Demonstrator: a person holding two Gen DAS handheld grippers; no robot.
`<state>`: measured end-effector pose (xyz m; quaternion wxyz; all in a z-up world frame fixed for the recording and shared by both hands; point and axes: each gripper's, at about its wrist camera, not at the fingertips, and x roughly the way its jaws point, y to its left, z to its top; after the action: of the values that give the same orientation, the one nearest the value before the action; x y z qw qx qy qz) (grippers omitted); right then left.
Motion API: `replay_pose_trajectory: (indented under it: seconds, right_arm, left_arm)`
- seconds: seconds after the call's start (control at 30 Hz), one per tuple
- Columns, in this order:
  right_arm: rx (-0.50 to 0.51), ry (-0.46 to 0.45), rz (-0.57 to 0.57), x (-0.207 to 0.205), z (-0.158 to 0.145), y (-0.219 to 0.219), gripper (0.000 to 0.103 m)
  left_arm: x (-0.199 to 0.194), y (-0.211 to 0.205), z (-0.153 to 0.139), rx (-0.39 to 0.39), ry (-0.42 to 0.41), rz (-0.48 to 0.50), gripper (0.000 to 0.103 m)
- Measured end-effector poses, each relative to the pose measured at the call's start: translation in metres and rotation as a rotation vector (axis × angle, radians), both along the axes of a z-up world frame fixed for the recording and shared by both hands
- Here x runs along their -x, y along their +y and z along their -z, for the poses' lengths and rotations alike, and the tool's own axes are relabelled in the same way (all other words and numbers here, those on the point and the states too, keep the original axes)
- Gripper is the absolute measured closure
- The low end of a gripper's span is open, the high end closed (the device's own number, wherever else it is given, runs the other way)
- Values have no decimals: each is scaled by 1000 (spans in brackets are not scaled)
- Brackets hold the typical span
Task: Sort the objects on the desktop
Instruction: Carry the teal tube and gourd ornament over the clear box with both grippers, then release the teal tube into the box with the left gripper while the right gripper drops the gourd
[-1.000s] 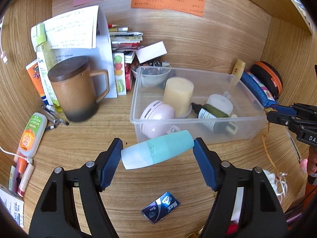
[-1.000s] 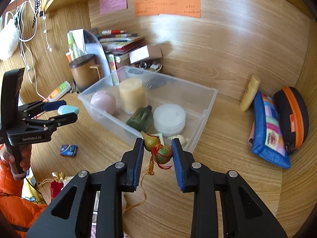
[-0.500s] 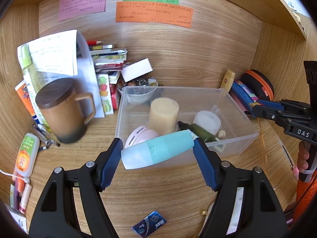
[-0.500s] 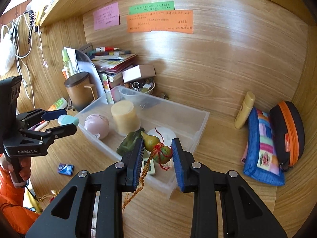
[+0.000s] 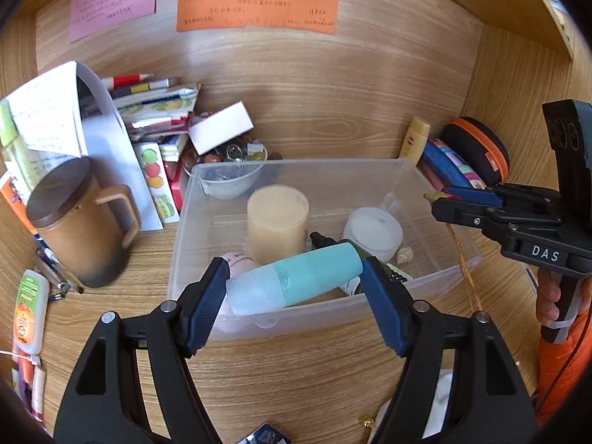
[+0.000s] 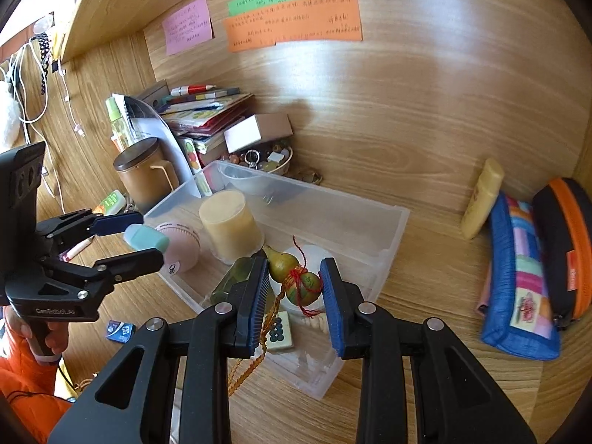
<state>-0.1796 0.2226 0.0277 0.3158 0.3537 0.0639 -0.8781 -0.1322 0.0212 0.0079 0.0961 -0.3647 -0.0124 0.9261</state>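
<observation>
Left claw (image 5: 294,283) grips tube (image 5: 292,283) (over bin rim (image 5: 325,298)).

The tube (image 5: 294,283) is pale teal with a frosted, lighter cap end, and the little gourd (image 6: 296,277) is olive green tied with red thread over a golden cord. Inside the clear plastic bin (image 5: 440,281) sit a cream candle (image 5: 277,222), a pink round thing (image 6: 179,246) and a dark green bottle (image 6: 231,283). Both grippers are black with blue pads (image 6: 333,305) (the wall notes (image 5: 257,9) are orange, green and pink), and the pouch (image 6: 521,277) is blue with multicoloured patchwork.
</observation>
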Motion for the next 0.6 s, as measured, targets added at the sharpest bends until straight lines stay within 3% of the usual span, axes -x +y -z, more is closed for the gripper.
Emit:
replay_pose_trajectory:
  seconds: [0.6]
  right_arm:
    - [-33,-75,-9,18,28,-6,77]
  left_arm:
    - [20,15,18,0,-60,53,30]
